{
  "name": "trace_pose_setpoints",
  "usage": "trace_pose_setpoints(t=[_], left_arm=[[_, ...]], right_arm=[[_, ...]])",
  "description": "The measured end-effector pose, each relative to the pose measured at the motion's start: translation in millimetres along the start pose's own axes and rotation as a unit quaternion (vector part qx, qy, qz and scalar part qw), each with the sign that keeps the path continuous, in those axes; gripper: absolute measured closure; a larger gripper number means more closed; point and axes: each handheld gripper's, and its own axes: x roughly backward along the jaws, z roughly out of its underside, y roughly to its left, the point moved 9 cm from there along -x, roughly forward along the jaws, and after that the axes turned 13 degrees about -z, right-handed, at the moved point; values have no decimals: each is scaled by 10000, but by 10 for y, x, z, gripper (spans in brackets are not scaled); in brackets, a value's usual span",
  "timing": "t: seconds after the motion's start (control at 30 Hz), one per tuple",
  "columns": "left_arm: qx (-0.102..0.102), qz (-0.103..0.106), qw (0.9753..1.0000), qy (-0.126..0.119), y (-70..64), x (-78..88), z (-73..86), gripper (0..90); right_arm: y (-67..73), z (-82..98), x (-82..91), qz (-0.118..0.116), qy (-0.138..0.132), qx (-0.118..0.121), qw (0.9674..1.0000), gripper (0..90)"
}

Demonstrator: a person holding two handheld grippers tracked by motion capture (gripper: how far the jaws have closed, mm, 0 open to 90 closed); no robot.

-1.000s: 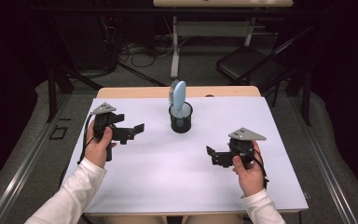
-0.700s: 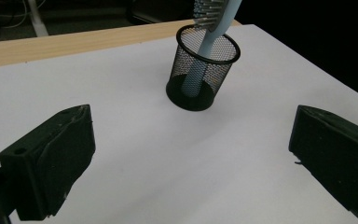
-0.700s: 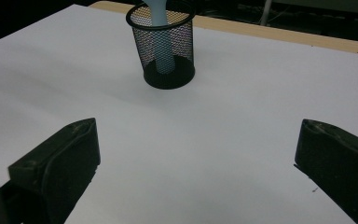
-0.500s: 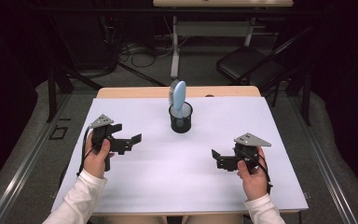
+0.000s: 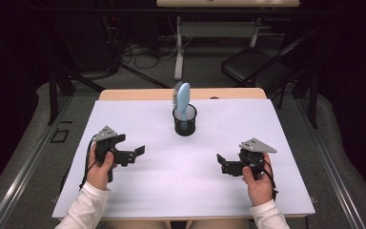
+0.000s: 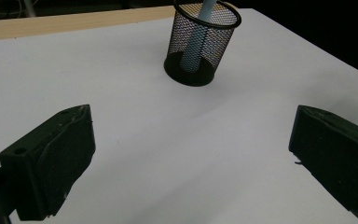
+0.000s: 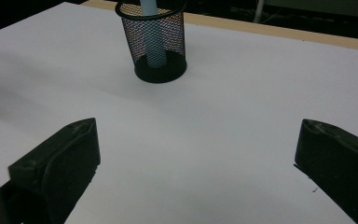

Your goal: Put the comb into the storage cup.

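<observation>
A black mesh cup (image 5: 186, 123) stands upright at the back middle of the white-covered table (image 5: 267, 143). A light blue hairbrush (image 5: 183, 98) stands in it, bristle head up. My left gripper (image 5: 134, 155) hovers open at the left, jaws pointing right, well short of the cup. My right gripper (image 5: 223, 164) is open at the right, jaws pointing left. Nothing lies between either pair of jaws. In the left gripper view the left gripper (image 6: 191, 121) faces the cup (image 6: 219, 42) and brush handle (image 6: 206, 5). In the right gripper view the right gripper (image 7: 198, 128) faces the cup (image 7: 168, 42) and handle (image 7: 148, 5).
A bare wooden strip (image 5: 138, 94) runs along the table's far edge. Beyond the table, a dark chair (image 5: 252, 67), the legs of another desk (image 5: 178, 52) and cables (image 5: 133, 52) sit on the floor.
Both grippers have drawn back toward the near edge of the table, the right one also a little to the right. Cup and brush have stayed put.
</observation>
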Motion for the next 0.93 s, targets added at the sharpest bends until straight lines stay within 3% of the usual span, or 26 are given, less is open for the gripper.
trace_pose_setpoints(t=[0.47,0.93], left_arm=[[134,-55,9999,-70,99,-11,112,5],[15,-123,9999,-98,118,-18,171,5]], right_arm=[[6,62,-31,-3,10,34,10000,0],[-9,112,-64,-19,15,10,10000,0]])
